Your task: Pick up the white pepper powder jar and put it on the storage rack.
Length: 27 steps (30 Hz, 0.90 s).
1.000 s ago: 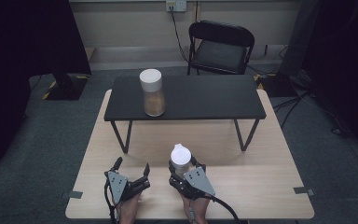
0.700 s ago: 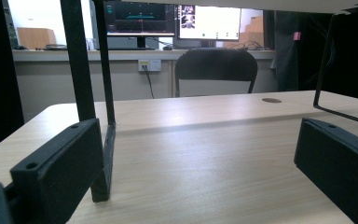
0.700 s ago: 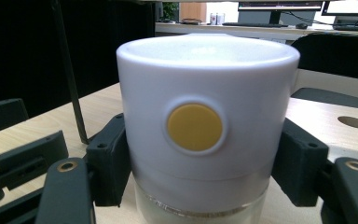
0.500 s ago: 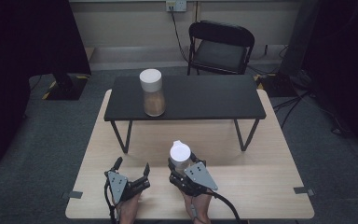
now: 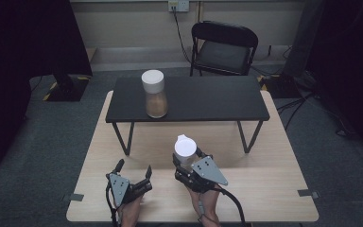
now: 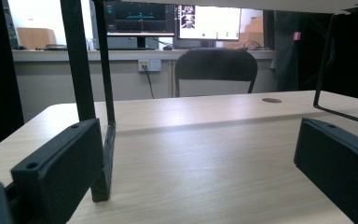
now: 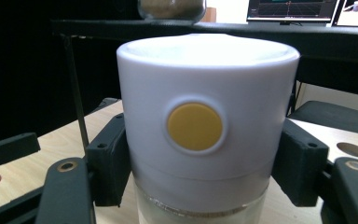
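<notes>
My right gripper (image 5: 189, 163) is shut on a clear jar with a white lid (image 5: 185, 147), held above the wooden table (image 5: 274, 156). In the right gripper view the jar (image 7: 207, 126) sits between both jaws, its lid showing a round yellow button. A second white-lidded jar with brown contents (image 5: 154, 94) stands on the left part of the black raised shelf (image 5: 208, 97). My left gripper (image 5: 133, 177) rests low on the table to the left of the right one, jaws open; in the left gripper view its fingers (image 6: 65, 163) have nothing between them.
The shelf's thin black legs (image 6: 86, 93) stand just ahead of the left gripper. A black folding chair (image 5: 223, 47) is behind the table. A round cable hole (image 6: 271, 100) is in the tabletop at the right. Grey carpet surrounds the table.
The right gripper has risen with the white-lidded jar and edged toward the shelf. The left gripper has stayed put.
</notes>
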{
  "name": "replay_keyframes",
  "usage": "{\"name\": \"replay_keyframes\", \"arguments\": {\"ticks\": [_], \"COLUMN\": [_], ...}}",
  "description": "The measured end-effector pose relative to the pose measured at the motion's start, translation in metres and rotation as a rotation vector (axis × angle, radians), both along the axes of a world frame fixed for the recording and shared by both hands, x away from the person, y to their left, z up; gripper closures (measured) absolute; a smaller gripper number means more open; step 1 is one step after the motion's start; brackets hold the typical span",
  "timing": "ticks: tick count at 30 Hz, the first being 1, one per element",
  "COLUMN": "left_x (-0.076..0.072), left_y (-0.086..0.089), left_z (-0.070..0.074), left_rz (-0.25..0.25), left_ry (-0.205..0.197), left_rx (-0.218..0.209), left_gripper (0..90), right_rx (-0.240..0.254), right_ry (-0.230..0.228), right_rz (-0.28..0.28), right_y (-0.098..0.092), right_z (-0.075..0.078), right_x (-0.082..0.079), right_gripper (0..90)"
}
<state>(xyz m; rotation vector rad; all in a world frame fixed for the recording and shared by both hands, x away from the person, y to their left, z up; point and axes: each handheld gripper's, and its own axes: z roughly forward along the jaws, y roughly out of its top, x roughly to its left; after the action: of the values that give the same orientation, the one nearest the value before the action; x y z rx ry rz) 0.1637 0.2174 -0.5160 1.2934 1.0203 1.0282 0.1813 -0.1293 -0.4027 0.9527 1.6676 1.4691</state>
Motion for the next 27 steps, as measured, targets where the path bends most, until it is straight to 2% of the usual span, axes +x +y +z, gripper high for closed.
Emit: {"name": "replay_keyframes", "arguments": {"ticks": [17,27], "left_x": [0.000,0.000], "left_y": [0.000,0.000], "left_z": [0.000,0.000], "left_rz": [-0.001,-0.001], "left_ry": [0.000,0.000], "left_rx": [0.000,0.000], "left_gripper": [1.0,1.2], "right_rx": [-0.001,-0.012], "right_ry": [-0.018,-0.019], "right_rz": [0.003,0.004], "right_y": [-0.011,-0.012], "right_z": [0.033,0.059], "right_x": [0.012,0.023], "right_gripper": [30.4,30.3]}}
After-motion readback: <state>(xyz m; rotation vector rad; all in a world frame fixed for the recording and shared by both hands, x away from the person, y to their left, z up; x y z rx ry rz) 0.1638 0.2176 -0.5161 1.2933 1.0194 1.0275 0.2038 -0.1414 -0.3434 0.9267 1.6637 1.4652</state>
